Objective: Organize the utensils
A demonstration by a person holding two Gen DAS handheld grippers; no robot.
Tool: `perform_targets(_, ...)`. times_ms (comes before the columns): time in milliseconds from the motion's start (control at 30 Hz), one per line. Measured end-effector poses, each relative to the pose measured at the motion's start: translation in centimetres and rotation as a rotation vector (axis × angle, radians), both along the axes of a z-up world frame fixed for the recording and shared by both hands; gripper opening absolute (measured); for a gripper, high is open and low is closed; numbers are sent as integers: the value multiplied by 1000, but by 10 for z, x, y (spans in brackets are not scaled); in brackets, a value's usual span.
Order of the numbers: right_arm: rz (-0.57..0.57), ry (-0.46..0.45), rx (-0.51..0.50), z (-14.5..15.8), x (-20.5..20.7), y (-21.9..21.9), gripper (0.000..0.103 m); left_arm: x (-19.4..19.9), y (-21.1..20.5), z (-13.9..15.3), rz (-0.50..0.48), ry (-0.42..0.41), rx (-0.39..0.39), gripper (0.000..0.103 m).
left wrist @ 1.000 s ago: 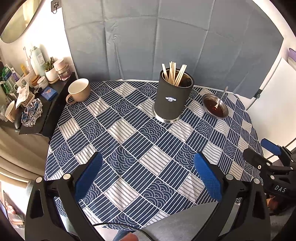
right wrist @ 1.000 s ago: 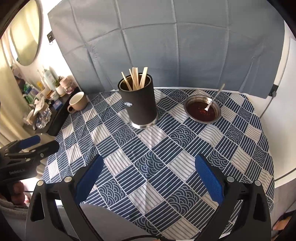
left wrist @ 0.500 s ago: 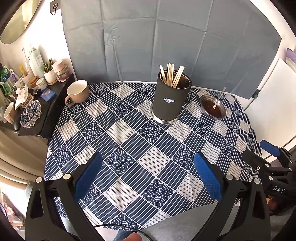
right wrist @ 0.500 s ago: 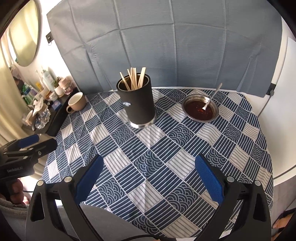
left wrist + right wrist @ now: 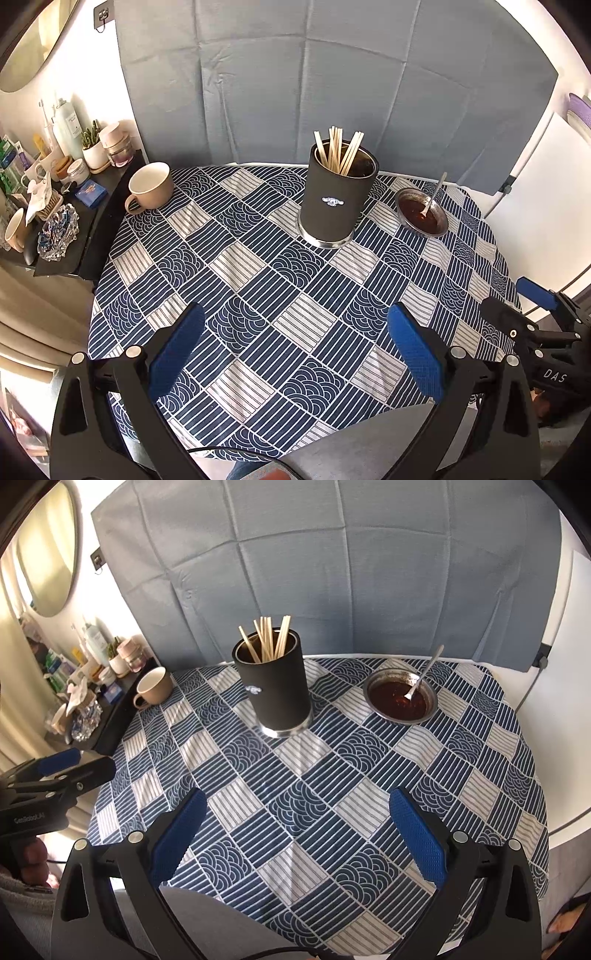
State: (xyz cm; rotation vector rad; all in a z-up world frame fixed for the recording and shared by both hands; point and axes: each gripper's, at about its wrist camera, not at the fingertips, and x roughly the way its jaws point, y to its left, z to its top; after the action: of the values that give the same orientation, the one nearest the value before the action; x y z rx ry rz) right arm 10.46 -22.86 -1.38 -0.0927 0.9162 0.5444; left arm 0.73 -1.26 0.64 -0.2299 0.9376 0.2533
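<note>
Side shelf: a black shelf (image 5: pixel 92 225) at the far left edge of the counter carries bottles, small jars, a potted plant and a glass dish; it stands just beside the tablecloth.
Mug: a beige ceramic mug (image 5: pixel 149 191) stands upright at the far left corner of the counter, its handle turned toward the near side.
Counter: a round counter under a navy-and-white patchwork tablecloth (image 5: pixel 258 295), bare across its near half.
Left gripper: the black left gripper with blue pads (image 5: pixel 295 347) hangs above the near edge of the counter; its jaws are spread wide with nothing between them. In the right wrist view it shows at the left edge (image 5: pixel 66 764), with a hand on its handle.
Holder: a black cylindrical utensil holder with a metal base (image 5: pixel 338 197) stands upright toward the far middle of the counter.
Chopsticks: a bundle of pale wooden chopsticks (image 5: pixel 338 153) stands inside the holder, tips fanned above the rim.
Sauce dish: a shallow round metal dish of dark brown sauce (image 5: pixel 400 700) sits to the right of the holder, apart from it.
Spoon: a slim metal spoon (image 5: pixel 424 674) rests with its bowl in the sauce, handle leaning over the far rim.
Right gripper: the black right gripper with blue pads (image 5: pixel 297 830) hangs over the near edge; its jaws are spread wide, holding nothing.
</note>
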Motion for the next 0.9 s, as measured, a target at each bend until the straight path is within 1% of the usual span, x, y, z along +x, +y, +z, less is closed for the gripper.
perform_targets(733, -23, -14, -4, 3, 6, 3, 95, 8, 4, 0, -21, 1, 5, 97)
perform_targets(900, -27, -10, -4, 1, 6, 3, 95, 8, 6, -1, -11, 3, 1, 97)
